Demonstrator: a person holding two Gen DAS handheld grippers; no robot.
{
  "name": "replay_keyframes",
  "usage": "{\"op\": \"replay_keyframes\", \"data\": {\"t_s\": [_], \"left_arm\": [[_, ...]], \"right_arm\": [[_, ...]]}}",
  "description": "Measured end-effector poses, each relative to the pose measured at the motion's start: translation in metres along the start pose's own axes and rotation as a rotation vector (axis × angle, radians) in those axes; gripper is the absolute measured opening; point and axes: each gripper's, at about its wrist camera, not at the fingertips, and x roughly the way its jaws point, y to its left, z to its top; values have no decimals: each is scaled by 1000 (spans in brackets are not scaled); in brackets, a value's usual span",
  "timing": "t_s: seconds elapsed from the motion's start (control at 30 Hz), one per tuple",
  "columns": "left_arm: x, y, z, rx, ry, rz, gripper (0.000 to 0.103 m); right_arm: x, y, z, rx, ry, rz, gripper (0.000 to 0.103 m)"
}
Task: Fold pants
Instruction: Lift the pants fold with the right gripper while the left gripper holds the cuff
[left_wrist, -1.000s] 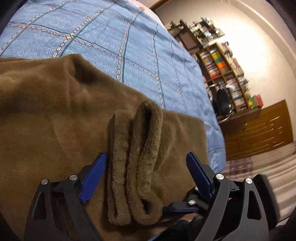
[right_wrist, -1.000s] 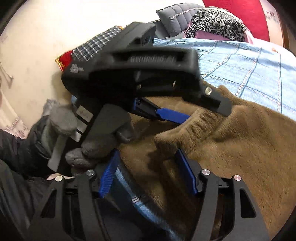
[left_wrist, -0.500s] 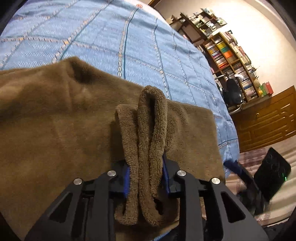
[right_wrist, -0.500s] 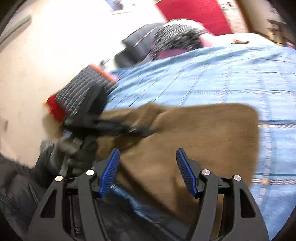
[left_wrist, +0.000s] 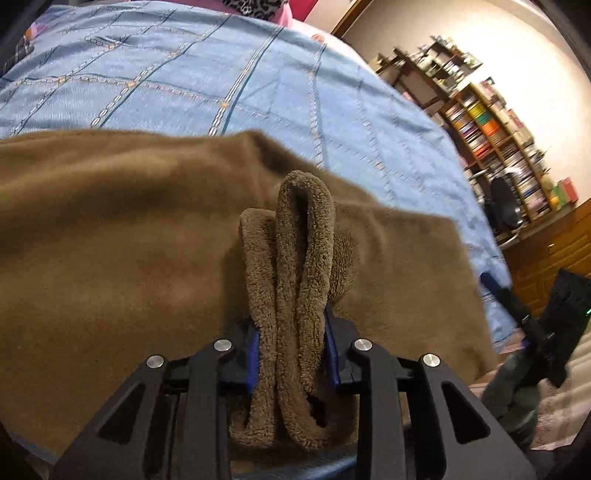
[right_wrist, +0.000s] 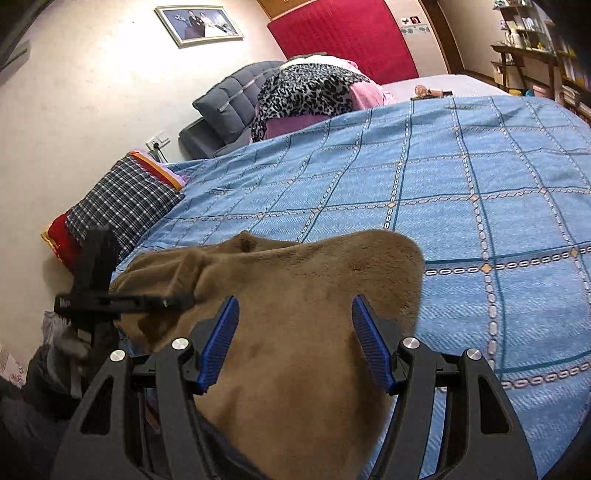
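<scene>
Brown fleece pants (left_wrist: 129, 240) lie on the blue checked bedspread (left_wrist: 221, 92) near its front edge. My left gripper (left_wrist: 293, 354) is shut on a bunched fold of the pants' edge (left_wrist: 295, 277), which stands up between the blue pads. In the right wrist view the pants (right_wrist: 295, 295) spread under my right gripper (right_wrist: 295, 343), which is open and empty just above the fabric. The left gripper (right_wrist: 110, 299) shows there at the left, clamped on the pants' corner. The right gripper (left_wrist: 524, 314) shows at the right edge of the left wrist view.
Pillows and a plaid cushion (right_wrist: 122, 199) lie along the wall at the bed's left. A leopard-print cloth (right_wrist: 306, 88) and grey cushion (right_wrist: 229, 99) sit at the head. Bookshelves (left_wrist: 498, 136) and a wooden cabinet (left_wrist: 546, 258) stand beyond the bed's right side.
My left gripper closed on the bunched fold of the pants. My right gripper swung away from the left one to the right and now hovers open over the pants.
</scene>
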Motion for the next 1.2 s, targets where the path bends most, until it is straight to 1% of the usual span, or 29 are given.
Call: {"op": "replay_keyframes", "data": {"t_s": [0.1, 0.23, 0.3, 0.37, 0.43, 0.5, 0.53, 0.6, 0.67, 0.73, 0.8, 0.9, 1.07, 1.2], "left_arm": [[2, -4, -3, 35, -30, 31, 30], [3, 4, -2, 12, -35, 2, 33], [3, 5, -2, 7, -36, -4, 34], [3, 1, -2, 22, -37, 13, 35], [1, 0, -1, 34, -37, 25, 37], [-4, 0, -1, 33, -46, 41, 46], [-10, 1, 1, 27, -65, 46, 47], [-21, 2, 5, 13, -105, 45, 55], [-35, -1, 8, 10, -151, 39, 56], [-46, -10, 11, 30, -195, 32, 56], [-48, -21, 13, 58, -211, 13, 57], [-36, -38, 14, 105, -194, -17, 57], [5, -54, 9, 140, -114, -34, 57], [22, -57, -1, 198, -112, 25, 57]], "right_arm": [[22, 0, -1, -9, 56, -49, 66], [41, -7, -19, -31, 115, -94, 64], [43, -10, -25, -37, 113, -95, 64], [35, -10, -22, -30, 94, -74, 64], [17, -11, -18, -15, 55, -52, 64], [-2, -12, -17, -18, 30, -53, 65], [-14, -13, -19, -27, 23, -63, 65], [-30, -13, -24, -42, 31, -70, 65], [-43, -11, -32, -70, 61, -75, 65], [-50, -5, -42, -105, 99, -80, 65], [-52, 0, -52, -133, 129, -92, 65], [-44, 3, -67, -167, 173, -123, 65], [-31, -2, -77, -178, 172, -212, 65], [-31, -20, -79, -128, 170, -317, 65]]}}
